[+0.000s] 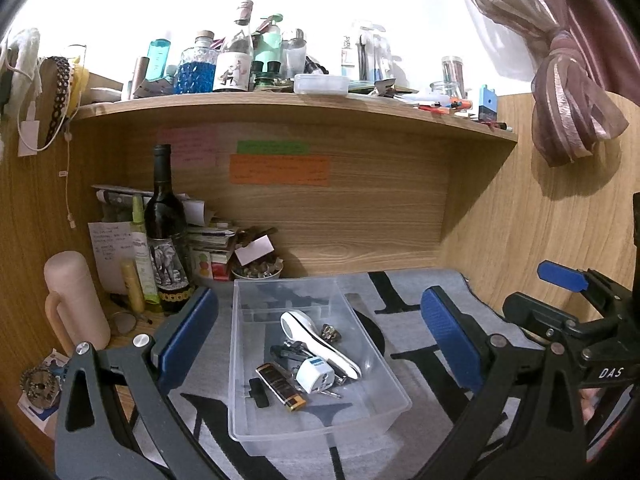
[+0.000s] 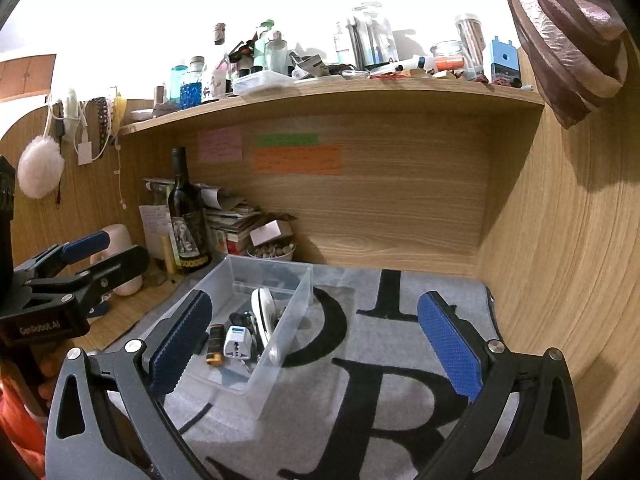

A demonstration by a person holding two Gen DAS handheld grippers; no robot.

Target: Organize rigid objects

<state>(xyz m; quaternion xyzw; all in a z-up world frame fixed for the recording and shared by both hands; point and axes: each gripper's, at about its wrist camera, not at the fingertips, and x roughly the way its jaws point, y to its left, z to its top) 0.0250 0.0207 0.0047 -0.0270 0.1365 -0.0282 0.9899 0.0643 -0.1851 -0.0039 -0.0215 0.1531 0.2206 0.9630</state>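
The clear bin (image 1: 316, 360) sits on the grey lettered mat (image 1: 420, 320) that covers the worktop (image 2: 132, 316), and the small rigid things are already gathered inside it: a white handle-shaped tool (image 1: 316, 336), a white plug adapter (image 1: 316, 374), a black-and-gold lighter (image 1: 280, 386), a flat black piece (image 1: 258, 392) and some metal bits I cannot make out clearly.

The left gripper (image 1: 320, 336) hangs over the bin with its fingers wide and nothing between them. The right gripper (image 2: 316, 344) hovers beside the bin, over the mat, its fingers just as wide and empty. No loose item shows on the mat itself, so the gathering step looks done, or nearly so.

The next move probably calls for a check of the mat's edges for stragglers. If none turn up, the bin itself may need placing: the grippers would take opposite walls and slide it back toward the bottle (image 1: 164, 232) and the bowl (image 1: 258, 272), with care not to knock the bottle over.
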